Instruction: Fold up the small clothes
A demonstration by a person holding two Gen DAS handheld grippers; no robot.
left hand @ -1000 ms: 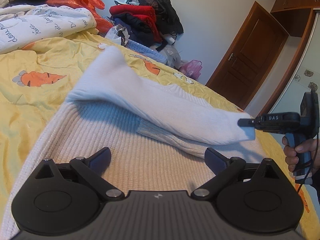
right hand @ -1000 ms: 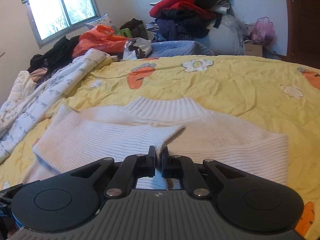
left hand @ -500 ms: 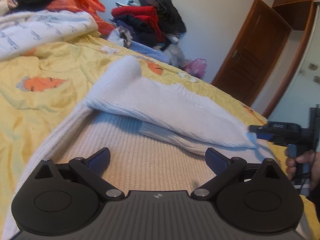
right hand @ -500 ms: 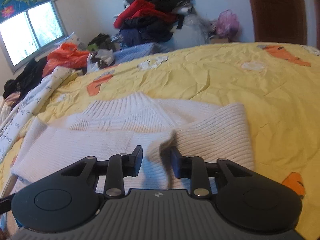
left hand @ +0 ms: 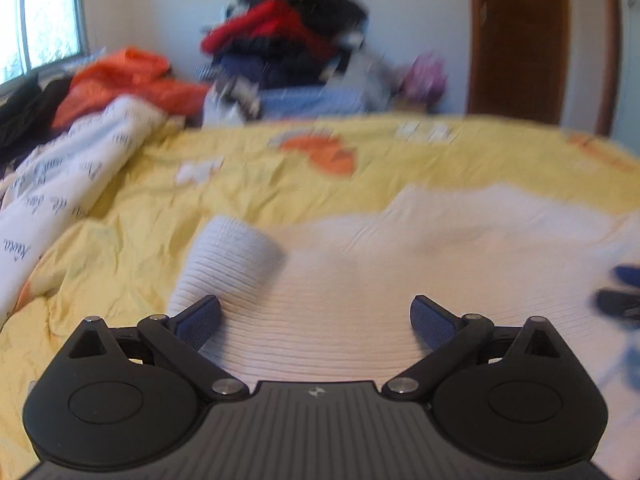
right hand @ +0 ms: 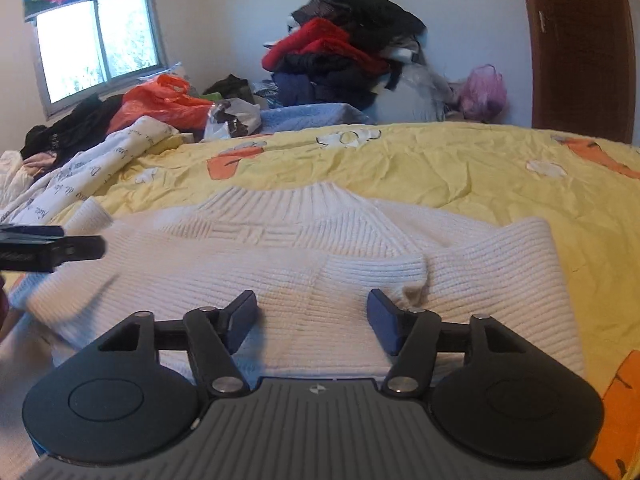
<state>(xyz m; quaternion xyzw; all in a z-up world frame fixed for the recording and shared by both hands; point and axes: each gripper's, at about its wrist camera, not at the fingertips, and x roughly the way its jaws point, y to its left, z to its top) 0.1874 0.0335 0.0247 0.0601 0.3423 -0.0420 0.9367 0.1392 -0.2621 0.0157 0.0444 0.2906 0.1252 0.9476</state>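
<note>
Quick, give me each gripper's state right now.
Left gripper: open, holding nothing, over the white sweater.
Right gripper: open, holding nothing, over the folded sleeve.

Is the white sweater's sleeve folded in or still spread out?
Folded in. The white sweater lies on the yellow bedspread with one ribbed sleeve laid across its body, cuff ending near the right gripper, which is open.

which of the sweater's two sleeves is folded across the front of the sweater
The sleeve folded in from the left, cuff ending beside the right gripper. The other sleeve lies at the right edge, not crossing the white sweater.
</note>
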